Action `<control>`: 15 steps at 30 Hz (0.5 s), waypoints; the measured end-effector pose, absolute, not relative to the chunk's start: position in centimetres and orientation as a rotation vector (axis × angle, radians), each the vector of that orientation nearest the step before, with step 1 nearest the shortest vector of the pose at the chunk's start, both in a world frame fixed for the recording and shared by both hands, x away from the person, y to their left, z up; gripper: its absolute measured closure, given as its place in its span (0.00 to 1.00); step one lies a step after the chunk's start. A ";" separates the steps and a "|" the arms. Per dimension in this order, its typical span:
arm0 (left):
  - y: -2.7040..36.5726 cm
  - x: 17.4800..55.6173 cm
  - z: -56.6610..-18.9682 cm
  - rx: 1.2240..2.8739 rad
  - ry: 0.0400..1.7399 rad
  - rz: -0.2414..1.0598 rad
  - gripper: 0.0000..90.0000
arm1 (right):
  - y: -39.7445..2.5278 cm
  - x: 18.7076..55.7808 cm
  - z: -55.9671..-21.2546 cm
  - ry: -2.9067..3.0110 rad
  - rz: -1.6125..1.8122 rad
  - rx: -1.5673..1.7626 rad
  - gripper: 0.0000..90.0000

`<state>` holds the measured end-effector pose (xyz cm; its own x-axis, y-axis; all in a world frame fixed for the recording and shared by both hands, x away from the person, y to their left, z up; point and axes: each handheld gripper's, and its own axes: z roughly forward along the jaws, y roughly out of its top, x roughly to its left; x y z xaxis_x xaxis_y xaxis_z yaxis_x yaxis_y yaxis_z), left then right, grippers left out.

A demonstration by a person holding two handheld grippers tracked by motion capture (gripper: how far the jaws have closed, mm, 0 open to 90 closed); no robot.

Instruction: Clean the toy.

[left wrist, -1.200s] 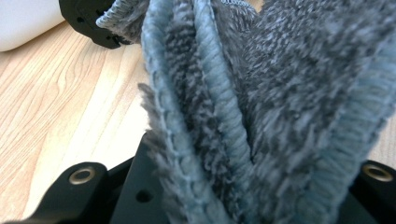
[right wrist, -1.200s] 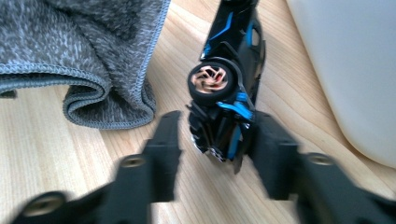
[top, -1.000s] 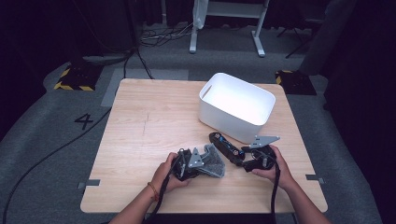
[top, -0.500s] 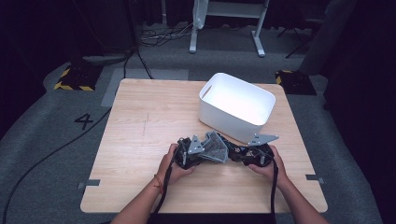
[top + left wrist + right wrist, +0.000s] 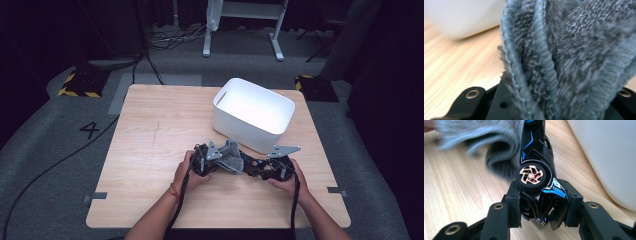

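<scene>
Since a second ago we have brought the grey cloth (image 5: 231, 156) across onto the black toy car (image 5: 537, 157), so wiping looks underway. Our left hand-held gripper (image 5: 212, 159) clamps the plush, ribbed terry; our right hand-held gripper (image 5: 543, 202) pinches the glossy car's tail beside its copper-spoked wheel. Both meet low on the wooden surface (image 5: 150, 130), just before the smooth white bin (image 5: 252, 114).

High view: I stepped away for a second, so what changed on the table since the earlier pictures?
The left gripper carried the grey cloth rightward until it met the black toy car clamped in the right gripper. Both grips are unchanged. The white bin has not moved.
</scene>
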<state>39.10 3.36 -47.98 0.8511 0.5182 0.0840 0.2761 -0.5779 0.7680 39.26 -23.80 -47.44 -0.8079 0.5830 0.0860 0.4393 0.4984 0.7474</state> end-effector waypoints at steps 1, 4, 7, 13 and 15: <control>2.8 38.7 -48.0 2.232 0.527 0.376 0.86 | -23.7 39.2 -47.4 2.564 1.202 0.880 0.65; 1.1 37.6 -48.1 2.252 0.416 0.317 0.86 | -23.4 39.1 -47.4 2.563 1.199 0.877 0.65; 0.1 36.7 -48.4 2.259 0.355 0.295 0.86 | -23.3 38.9 -47.5 2.566 1.210 0.875 0.65; 0.1 37.1 -48.8 2.274 0.445 0.355 0.86 | -23.3 38.6 -47.4 2.584 1.212 0.854 0.65; 0.5 37.3 -48.8 2.287 0.487 0.400 0.86 | -23.3 38.6 -47.5 2.592 1.221 0.858 0.65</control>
<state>37.34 0.50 -48.78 0.8787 0.4575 0.1363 0.2229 -0.6458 0.7303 38.57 -23.26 -47.45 -0.8252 0.5554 0.1027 0.4329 0.5051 0.7466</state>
